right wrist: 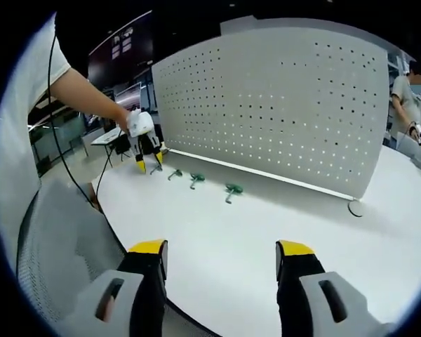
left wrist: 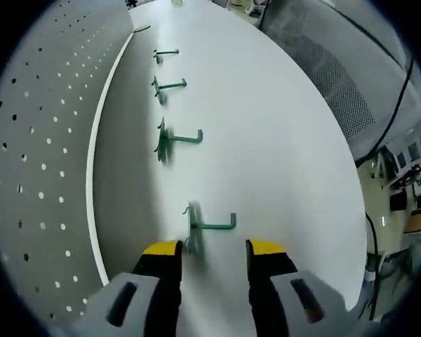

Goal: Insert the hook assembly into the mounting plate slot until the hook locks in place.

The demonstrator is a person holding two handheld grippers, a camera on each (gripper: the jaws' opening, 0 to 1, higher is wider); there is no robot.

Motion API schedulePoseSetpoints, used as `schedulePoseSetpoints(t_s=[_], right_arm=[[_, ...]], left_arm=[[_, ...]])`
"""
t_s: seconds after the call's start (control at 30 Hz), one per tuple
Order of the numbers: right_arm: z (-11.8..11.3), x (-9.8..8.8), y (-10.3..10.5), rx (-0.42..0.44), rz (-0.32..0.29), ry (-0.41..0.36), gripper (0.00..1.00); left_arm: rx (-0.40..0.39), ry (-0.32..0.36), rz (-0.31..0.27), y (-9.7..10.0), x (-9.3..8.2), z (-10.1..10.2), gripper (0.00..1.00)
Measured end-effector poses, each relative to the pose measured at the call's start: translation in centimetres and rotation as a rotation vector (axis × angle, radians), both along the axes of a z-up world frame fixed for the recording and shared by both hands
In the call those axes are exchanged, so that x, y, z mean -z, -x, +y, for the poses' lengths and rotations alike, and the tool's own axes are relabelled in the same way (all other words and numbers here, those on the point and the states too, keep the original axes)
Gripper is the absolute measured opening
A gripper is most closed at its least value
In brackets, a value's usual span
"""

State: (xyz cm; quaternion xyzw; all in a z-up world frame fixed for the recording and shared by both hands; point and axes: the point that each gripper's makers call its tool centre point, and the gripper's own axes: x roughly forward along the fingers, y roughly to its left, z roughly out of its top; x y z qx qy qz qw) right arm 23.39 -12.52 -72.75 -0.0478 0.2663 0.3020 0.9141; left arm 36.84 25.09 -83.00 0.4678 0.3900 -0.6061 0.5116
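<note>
**Left gripper poised over the nearest green hook, jaws apart**

The left gripper (left wrist: 214,249) hangs low over a white table (left wrist: 281,161), its two yellow-tipped jaws spread wide and grasping nothing. Between and just beyond the jaw tips lies the nearest green hook (left wrist: 209,225), its flat base toward the left jaw and its bent arm pointing toward the right one; whether either jaw touches it cannot be told. Three more green hooks lie in a row farther along the table: a second hook (left wrist: 177,137), a third hook (left wrist: 168,86) and a fourth hook (left wrist: 165,53). Beside the row, along the table's edge, stands a white perforated mounting plate (left wrist: 42,161), upright, apart from all the hooks.

In the right gripper view, the right gripper (right wrist: 221,256) is held well back from the work, over the near edge of the table (right wrist: 266,232), jaws open and empty. Across the table, the left gripper (right wrist: 147,163) points downward at the end of the row of hooks, held by a person's hand in a white glove (right wrist: 139,123). The mounting plate (right wrist: 281,105) rises behind the hooks. Another person (right wrist: 409,98) stands at the far right.
</note>
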Motion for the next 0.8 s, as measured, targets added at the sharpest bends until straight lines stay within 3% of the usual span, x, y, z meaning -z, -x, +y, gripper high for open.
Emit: schedulePoseSetpoints(t_s=[0.53,0.8], right_arm=[[-0.12,-0.12,-0.08,0.008,-0.007,-0.011,0.60],[-0.14,-0.29,-0.14,0.008,-0.016,-0.013,0.60]], left_arm=[[-0.166,0.034,-0.013,-0.26,0.01,-0.33,0.18],[-0.187,0.028,-0.042,-0.31,0.00,-0.71,0.10]])
